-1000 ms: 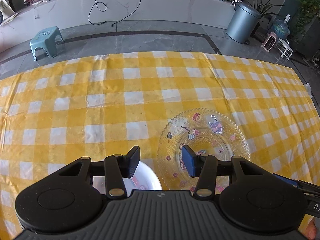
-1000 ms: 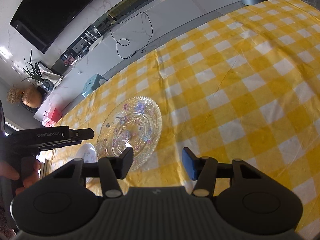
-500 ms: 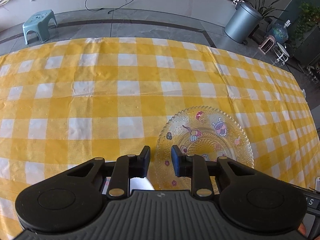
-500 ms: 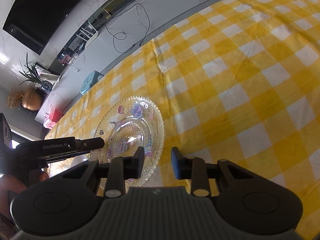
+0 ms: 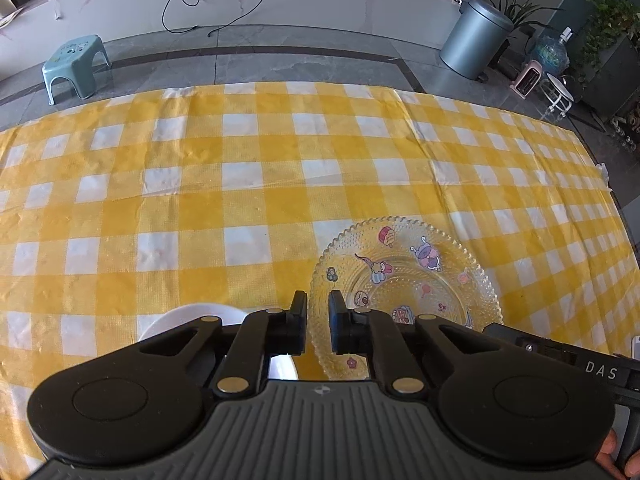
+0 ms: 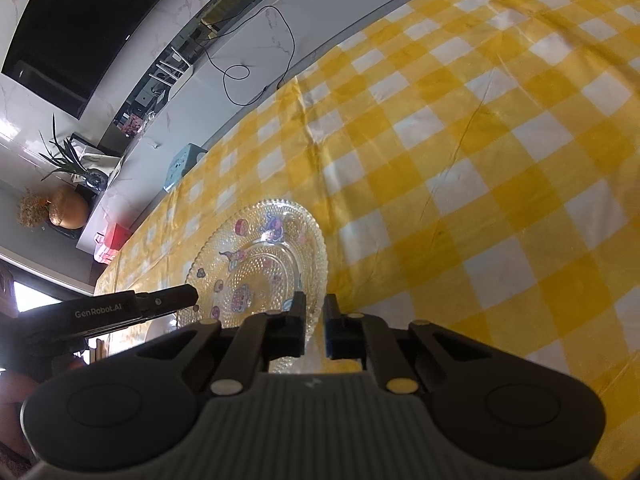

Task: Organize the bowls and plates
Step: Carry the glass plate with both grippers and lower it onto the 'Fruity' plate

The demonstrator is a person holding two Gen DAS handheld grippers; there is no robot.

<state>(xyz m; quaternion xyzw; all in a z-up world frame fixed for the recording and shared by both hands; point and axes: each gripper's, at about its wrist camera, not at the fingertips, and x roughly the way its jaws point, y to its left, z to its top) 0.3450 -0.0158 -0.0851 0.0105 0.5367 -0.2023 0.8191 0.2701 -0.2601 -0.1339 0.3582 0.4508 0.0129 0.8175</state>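
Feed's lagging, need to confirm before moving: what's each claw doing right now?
Left claw: nearly closed; cannot tell if it grips anything.
Right claw: closed on the glass plate rim.

my 2 wrist cameras are looking forward along my tongs, close over the table, both sharing the glass plate point(image 5: 404, 280) point(image 6: 260, 256).

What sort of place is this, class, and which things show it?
Probably a home living or dining room: a yellow-and-white checked tablecloth bearing a clear patterned glass plate, a large dark wall screen, and a small teal plastic stool.
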